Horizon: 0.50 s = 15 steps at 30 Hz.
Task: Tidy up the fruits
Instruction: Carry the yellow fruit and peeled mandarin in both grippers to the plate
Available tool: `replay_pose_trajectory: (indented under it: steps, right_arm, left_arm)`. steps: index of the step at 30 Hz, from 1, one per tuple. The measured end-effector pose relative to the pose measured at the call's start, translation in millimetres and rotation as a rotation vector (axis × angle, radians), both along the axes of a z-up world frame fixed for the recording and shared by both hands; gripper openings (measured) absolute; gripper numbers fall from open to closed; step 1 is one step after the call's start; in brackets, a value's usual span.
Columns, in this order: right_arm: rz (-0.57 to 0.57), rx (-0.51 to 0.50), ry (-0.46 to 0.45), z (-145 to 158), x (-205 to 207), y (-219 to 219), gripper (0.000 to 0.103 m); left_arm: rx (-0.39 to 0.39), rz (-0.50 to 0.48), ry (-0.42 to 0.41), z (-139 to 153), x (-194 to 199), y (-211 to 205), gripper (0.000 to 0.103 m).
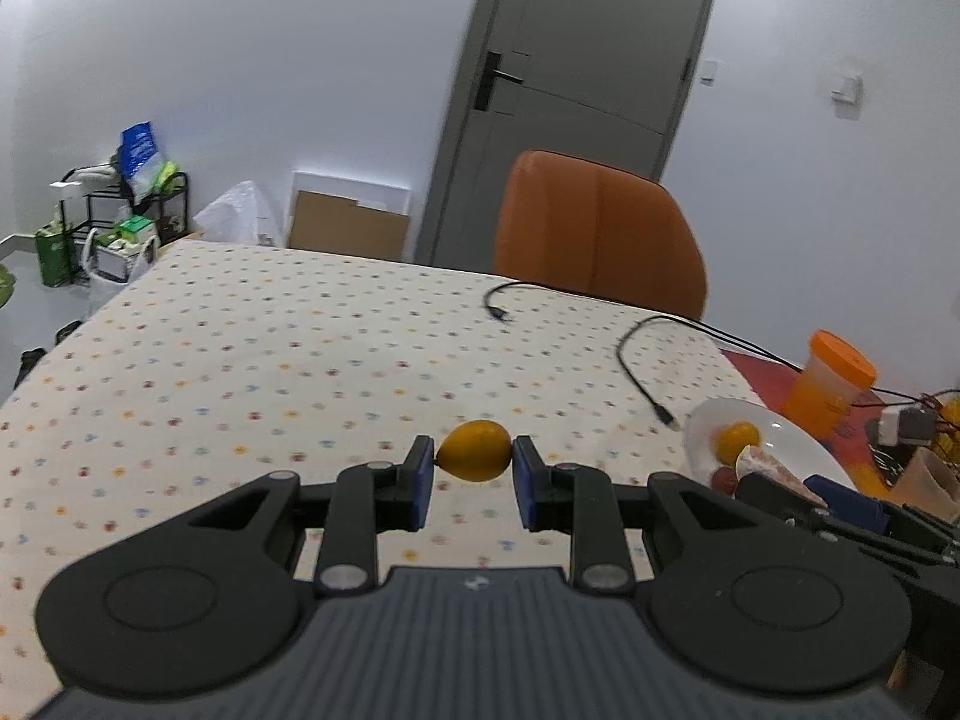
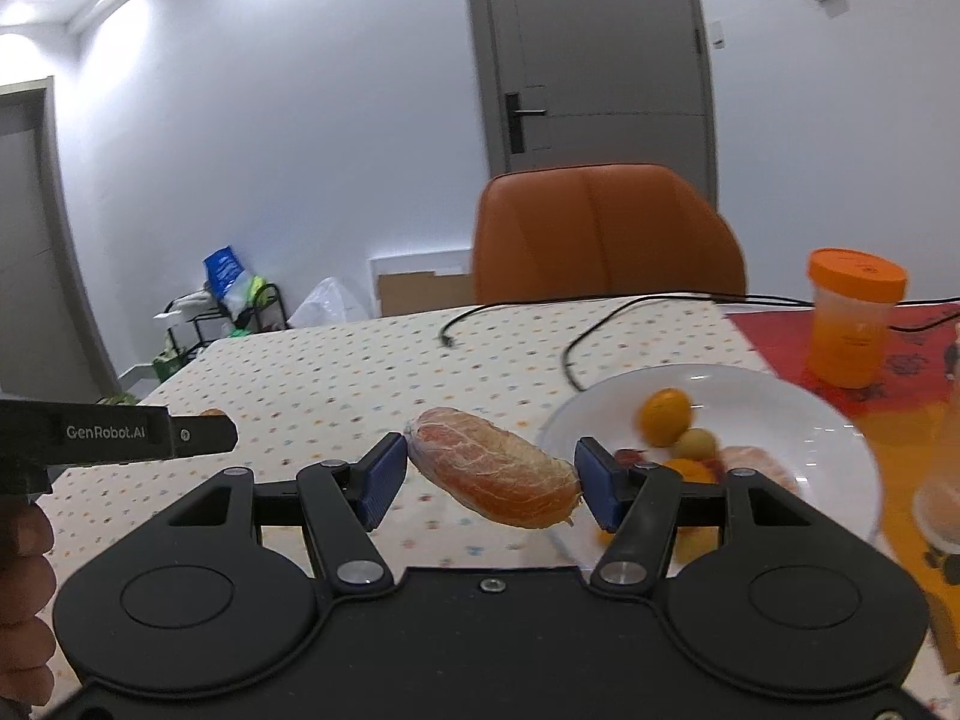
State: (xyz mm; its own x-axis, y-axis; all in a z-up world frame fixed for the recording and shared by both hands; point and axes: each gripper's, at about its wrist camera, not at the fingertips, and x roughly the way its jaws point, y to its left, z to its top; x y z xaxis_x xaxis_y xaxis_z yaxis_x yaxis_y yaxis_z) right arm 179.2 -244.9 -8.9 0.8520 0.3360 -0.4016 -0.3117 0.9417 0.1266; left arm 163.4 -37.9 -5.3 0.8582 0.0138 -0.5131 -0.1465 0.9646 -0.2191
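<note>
Each of my hand-held grippers holds one fruit above the counter, left of the plate.

My left hand-held gripper (image 1: 474, 461) is closed narrow on a small yellow fruit (image 1: 475, 450), its blue pads (image 1: 423, 483) pressing both ends, held over the dotted cloth of the counter (image 1: 252, 360). My right hand-held gripper (image 2: 487, 483) stands wider, gripping a peeled citrus segment (image 2: 495, 474) end to end, tilted down to the right, just left of the white plate (image 2: 798, 414). On the plate lie an orange fruit (image 2: 665, 417), a small greenish one (image 2: 696, 443) and other pieces half hidden behind my gripper. Farther right stands an orange-lidded jar (image 2: 852, 318) on a red mat (image 2: 774, 336). Two black cables (image 2: 576, 354) trail across the counter, with an orange chair (image 2: 606, 234) behind.
</note>
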Motion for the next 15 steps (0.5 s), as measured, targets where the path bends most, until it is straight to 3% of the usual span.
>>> replay_pose_trajectory:
  steps: [15]
  right_arm:
    - [-0.130, 0.020, 0.000, -5, 10, -64, 0.059]
  left_arm:
    - [0.027, -0.099, -0.002, 1, 25, -58, 0.026]
